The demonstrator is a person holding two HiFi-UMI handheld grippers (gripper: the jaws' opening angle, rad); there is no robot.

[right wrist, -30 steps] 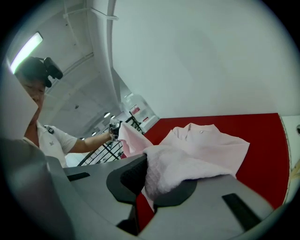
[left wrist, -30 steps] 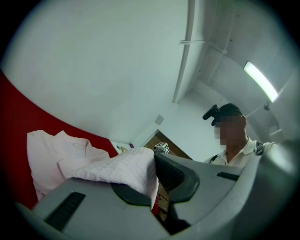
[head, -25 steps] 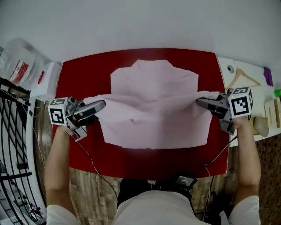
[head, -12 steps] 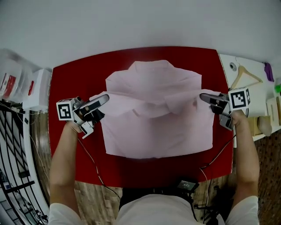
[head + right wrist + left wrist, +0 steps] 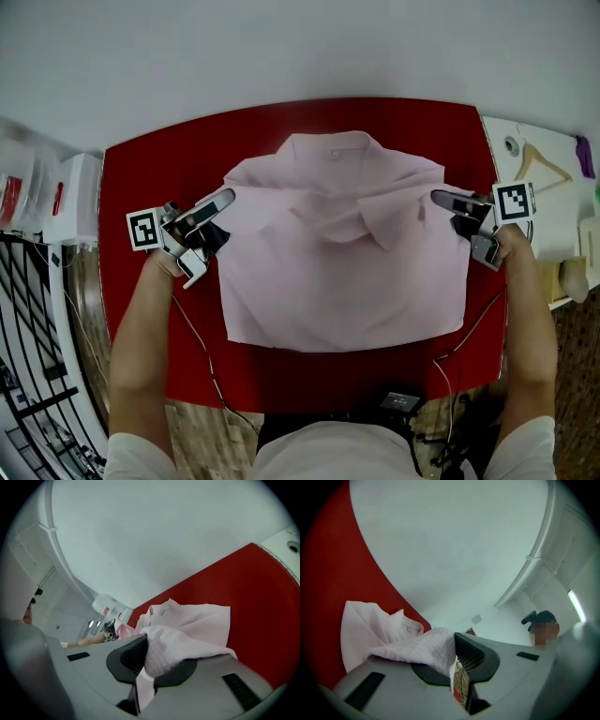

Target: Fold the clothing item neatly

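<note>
Closest to the person, behind both sets of fingers, the near edge of the pink shirt (image 5: 347, 281) lies flat on the red table (image 5: 141, 178), with a strip of bare red between it and the table's front.

Further out, the left gripper (image 5: 223, 199) is clamped on the shirt's left side. In the left gripper view its fingers (image 5: 478, 656) pinch a bunch of waffle-textured cloth, which drapes away over the lower jaw. The right gripper (image 5: 439, 198) holds the opposite side in the same way, a wad of the same cloth squeezed between its fingers (image 5: 126, 660).

A second ago the cloth ran between the two grippers as a taut, raised band over the middle of the shirt. Both hands have since carried it away from the person and down. Now the lifted layer has sagged onto the layer beneath, with a loose flap lying askew midway between the two sets of fingertips.

Just ahead of the fingertips, and between them, the collar (image 5: 330, 145) rests on the table. Well off to the outer side of the right fingers, a wooden hanger (image 5: 544, 164) lies on a white surface.

This fold looks almost laid. What remains is probably to set the held sides down, let go, and flatten the skewed flap.
</note>
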